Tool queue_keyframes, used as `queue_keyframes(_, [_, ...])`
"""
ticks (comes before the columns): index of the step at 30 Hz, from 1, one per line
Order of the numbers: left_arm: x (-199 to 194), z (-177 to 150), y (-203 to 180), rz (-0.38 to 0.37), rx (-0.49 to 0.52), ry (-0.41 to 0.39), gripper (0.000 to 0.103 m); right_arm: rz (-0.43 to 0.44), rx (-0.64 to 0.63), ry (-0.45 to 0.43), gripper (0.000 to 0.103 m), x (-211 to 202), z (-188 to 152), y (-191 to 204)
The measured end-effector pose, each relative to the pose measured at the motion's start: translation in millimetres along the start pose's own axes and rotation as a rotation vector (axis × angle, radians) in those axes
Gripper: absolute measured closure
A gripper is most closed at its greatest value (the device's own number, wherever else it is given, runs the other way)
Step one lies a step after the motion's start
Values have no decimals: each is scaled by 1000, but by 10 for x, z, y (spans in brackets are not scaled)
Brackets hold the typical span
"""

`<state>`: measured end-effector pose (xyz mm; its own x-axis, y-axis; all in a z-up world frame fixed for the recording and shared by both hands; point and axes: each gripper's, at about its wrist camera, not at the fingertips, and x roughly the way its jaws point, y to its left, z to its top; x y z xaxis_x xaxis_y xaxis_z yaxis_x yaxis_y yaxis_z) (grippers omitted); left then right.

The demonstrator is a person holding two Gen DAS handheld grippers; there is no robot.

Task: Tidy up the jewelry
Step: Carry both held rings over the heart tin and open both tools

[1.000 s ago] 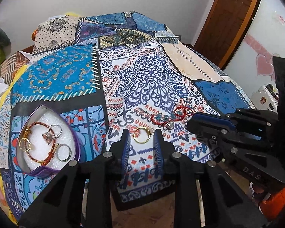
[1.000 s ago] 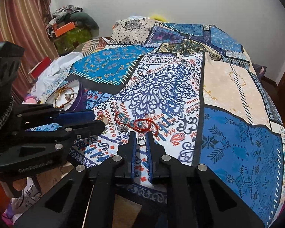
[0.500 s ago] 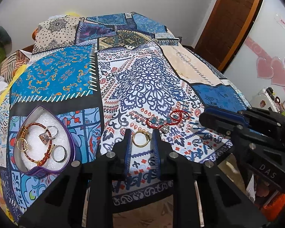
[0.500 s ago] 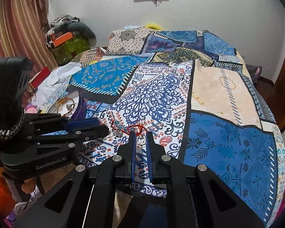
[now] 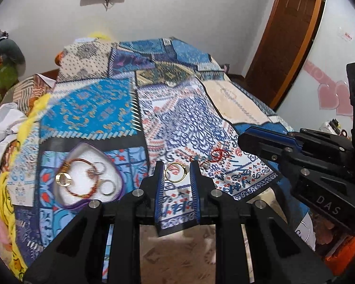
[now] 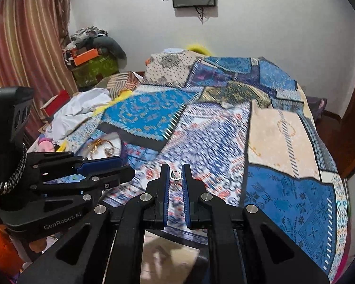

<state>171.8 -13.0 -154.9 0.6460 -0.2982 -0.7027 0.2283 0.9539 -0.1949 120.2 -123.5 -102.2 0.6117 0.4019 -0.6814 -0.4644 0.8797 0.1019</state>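
My left gripper (image 5: 176, 170) is shut on a gold bangle (image 5: 175, 172), held upright between the fingertips above the bed's near edge. My right gripper (image 6: 175, 174) is shut on a small silver ring (image 6: 175, 175) and is lifted off the bed. A purple heart-shaped box (image 5: 88, 172) with white lining sits to the left and holds a red-and-gold bracelet, gold rings and silver rings. It shows partly behind the left gripper in the right wrist view (image 6: 104, 146). A red cord bracelet (image 5: 219, 154) lies on the bedspread near the right gripper's fingers (image 5: 265, 139).
The patchwork bedspread (image 5: 189, 123) covers the bed. White and yellow cloths (image 5: 9, 127) are piled at the bed's left. A brown door (image 5: 288, 35) stands at the right. Boxes and clothes (image 6: 92, 56) are stacked by the striped curtain.
Both grippers have lifted and pulled back from the bed, each keeping its piece. The views have tilted up, so the wall and its screen now show.
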Motion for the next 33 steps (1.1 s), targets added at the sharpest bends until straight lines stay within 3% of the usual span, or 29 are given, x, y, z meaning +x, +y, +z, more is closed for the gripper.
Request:
queue_keyframes(17, [-652, -68, 804, 140, -108, -118, 83, 83, -82, -22, 94, 163, 237, 635])
queue_keyframes(24, [-598, -164, 1066, 160, -157, -101, 83, 111, -109, 9, 94, 371, 275, 776])
queue_keyframes(33, [-287, -236, 1135, 115, -154, -34, 83, 146, -98, 86, 94, 717, 306, 863])
